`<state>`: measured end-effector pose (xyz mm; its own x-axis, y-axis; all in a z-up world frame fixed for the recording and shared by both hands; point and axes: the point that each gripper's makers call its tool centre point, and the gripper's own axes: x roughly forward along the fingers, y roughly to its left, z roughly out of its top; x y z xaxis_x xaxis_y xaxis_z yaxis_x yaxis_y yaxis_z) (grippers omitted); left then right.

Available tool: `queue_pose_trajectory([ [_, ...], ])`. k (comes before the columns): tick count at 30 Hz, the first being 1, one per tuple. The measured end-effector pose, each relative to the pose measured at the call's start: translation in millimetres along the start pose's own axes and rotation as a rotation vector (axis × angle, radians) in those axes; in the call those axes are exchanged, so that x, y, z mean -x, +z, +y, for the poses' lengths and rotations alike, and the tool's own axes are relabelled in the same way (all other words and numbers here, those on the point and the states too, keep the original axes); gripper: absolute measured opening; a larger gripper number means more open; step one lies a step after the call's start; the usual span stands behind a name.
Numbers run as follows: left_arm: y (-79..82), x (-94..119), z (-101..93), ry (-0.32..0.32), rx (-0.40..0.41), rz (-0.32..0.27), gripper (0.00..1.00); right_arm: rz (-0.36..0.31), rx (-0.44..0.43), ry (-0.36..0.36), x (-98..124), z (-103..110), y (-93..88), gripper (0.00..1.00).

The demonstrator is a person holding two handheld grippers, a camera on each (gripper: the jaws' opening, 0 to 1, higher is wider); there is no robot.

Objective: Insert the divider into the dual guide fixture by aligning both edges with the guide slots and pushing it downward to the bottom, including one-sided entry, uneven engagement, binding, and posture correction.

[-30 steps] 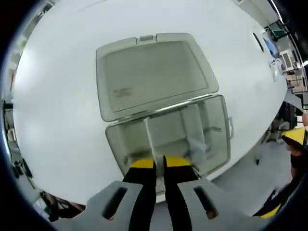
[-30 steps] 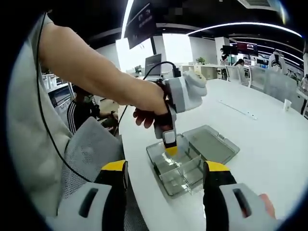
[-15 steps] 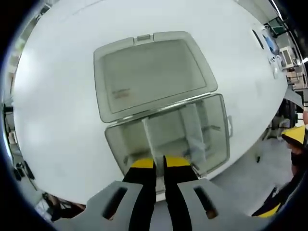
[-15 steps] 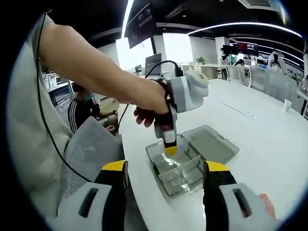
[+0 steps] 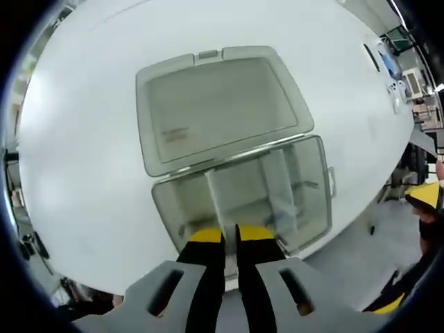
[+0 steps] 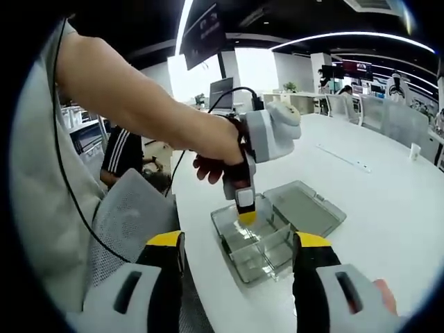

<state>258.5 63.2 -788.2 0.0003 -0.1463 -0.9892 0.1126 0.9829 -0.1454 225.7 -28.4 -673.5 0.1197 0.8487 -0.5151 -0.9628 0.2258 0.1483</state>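
A clear plastic box (image 5: 326,182) lies on the white table, its hinged lid (image 5: 222,104) folded open beyond it. A thin clear divider (image 5: 214,198) stands upright in the box and runs from the near wall towards the hinge. My left gripper (image 5: 230,237) points down at its near end, the yellow-tipped jaws shut on the divider's top edge. A second divider (image 5: 277,182) stands to its right. In the right gripper view the left gripper (image 6: 245,218) dips into the box (image 6: 262,255) beside the lid (image 6: 306,208). My right gripper (image 6: 239,243) hovers well back, open and holding nothing.
The box sits close to the table's edge (image 5: 347,236), with floor below. A person's bare arm (image 6: 139,104) reaches across to the left gripper. A grey mesh chair (image 6: 128,215) stands beside the table (image 6: 388,208). Desks and screens fill the far room.
Both grippers, the box and the divider hold still. A person behind the chair in the right gripper view has shifted.
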Motion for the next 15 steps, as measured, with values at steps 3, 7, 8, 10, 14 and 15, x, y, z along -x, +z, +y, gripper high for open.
queue_pose_trajectory([
  [3, 1.0, -2.7, 0.0, 0.007, -0.008, -0.002, 0.02, 0.004, 0.0, 0.0, 0.3, 0.1, -1.8, 0.6],
  [7, 1.5, -5.1, -0.6, 0.021, -0.021, 0.001, 0.02, 0.004, -0.005, -0.004, 1.8, -0.1, -4.0, 0.6],
  [8, 0.8, -4.8, -0.7, 0.025, -0.024, 0.002, 0.02, 0.004, -0.004, -0.005, 1.8, -0.3, -4.2, 0.6],
  [10, 0.1, -5.1, -1.6, 0.031, -0.028, 0.004, 0.02, 0.006, -0.006, -0.005, 2.4, 0.2, -4.8, 0.6],
  [14, 0.7, -7.0, -1.2, 0.048, -0.032, 0.01, 0.02, 0.004, -0.009, -0.008, 3.6, 0.2, -5.2, 0.6],
  [15, 0.9, -7.2, -2.2, 0.056, -0.041, 0.018, 0.02, 0.007, -0.009, -0.008, 3.5, 0.5, -5.7, 0.6],
])
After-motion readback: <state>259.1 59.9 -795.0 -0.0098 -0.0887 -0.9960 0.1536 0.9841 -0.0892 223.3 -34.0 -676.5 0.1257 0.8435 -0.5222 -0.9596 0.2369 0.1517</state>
